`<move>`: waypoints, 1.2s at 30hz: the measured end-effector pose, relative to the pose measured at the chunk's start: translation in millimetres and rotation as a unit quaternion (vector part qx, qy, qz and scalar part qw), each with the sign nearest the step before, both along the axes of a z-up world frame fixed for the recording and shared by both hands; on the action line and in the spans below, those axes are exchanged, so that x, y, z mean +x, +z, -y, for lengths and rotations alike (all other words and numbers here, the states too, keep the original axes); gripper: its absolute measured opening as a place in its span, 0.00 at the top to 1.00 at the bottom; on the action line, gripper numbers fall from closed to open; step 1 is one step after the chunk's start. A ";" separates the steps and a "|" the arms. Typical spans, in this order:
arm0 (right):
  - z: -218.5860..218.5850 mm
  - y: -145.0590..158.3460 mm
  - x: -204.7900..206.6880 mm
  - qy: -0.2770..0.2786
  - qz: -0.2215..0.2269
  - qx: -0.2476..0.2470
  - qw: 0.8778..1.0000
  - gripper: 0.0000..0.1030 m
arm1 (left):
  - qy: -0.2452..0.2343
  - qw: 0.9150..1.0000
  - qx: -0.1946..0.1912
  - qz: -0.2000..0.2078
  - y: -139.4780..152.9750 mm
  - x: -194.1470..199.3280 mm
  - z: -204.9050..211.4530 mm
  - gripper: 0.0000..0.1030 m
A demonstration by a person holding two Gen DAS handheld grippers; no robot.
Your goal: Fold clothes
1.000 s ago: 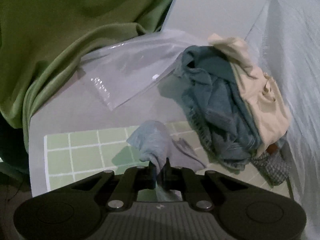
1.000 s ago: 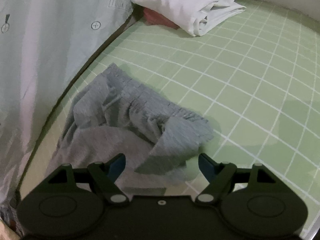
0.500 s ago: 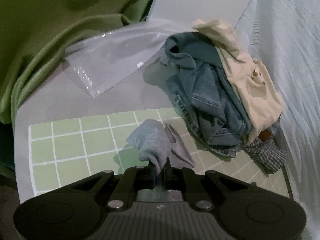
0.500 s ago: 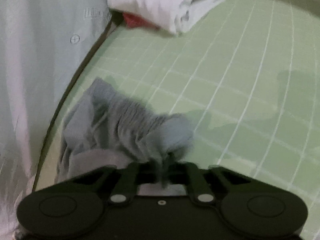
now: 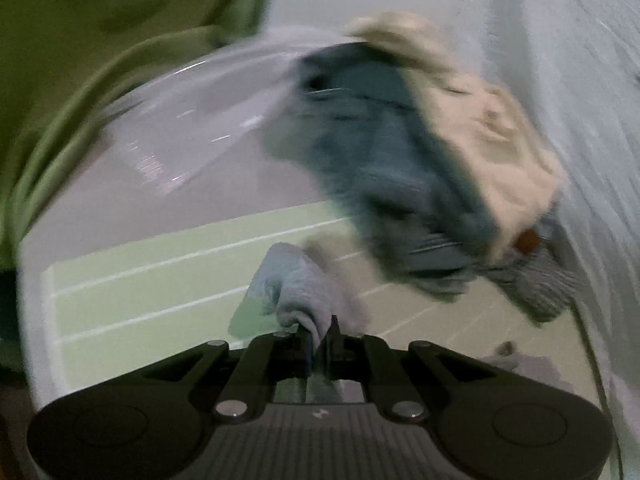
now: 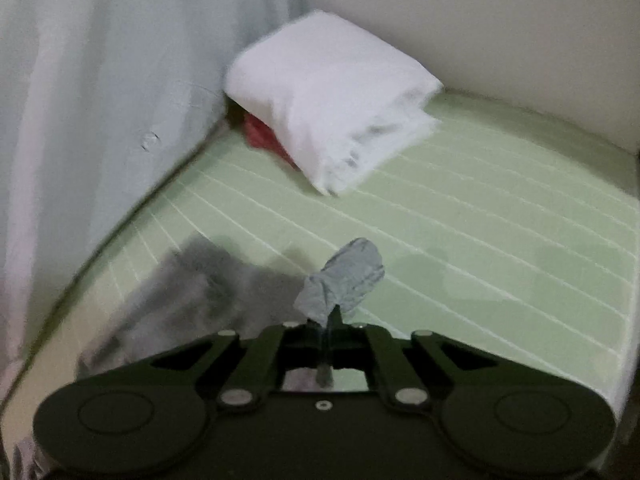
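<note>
Holding grey garment (image 5: 300, 288) over green grid mat (image 6: 500, 216): L claw (image 5: 318, 338) & R claw (image 6: 326, 326) each clamped on a bunched edge. Advice: keep edges taut, level, corners matched.

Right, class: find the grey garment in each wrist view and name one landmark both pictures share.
Left wrist: the grey garment bunches low in the centre, pinched in the left gripper.
Right wrist: a grey tuft sits low centre in the right gripper, the rest trailing lower left.
Shared landmark: the green gridded mat.
</note>
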State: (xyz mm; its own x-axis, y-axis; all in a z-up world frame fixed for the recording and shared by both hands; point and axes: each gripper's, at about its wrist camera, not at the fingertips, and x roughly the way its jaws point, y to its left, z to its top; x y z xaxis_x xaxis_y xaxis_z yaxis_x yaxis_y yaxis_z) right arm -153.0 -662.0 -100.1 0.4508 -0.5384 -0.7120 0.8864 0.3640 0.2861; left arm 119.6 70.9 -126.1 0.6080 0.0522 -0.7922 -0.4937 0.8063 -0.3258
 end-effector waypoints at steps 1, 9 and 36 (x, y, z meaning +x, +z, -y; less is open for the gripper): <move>3.7 9.5 10.3 0.003 0.012 -0.013 1.000 0.97 | -0.011 1.000 0.001 0.009 5.8 11.7 7.6 0.95; 20.7 74.8 13.1 -0.003 0.064 -0.099 0.993 0.98 | -0.066 0.991 0.008 0.120 88.4 48.5 36.9 0.94; 4.8 -35.9 -98.1 -0.028 -0.087 0.002 0.996 0.96 | -0.003 0.998 0.010 -0.056 -21.1 -79.1 -24.0 0.87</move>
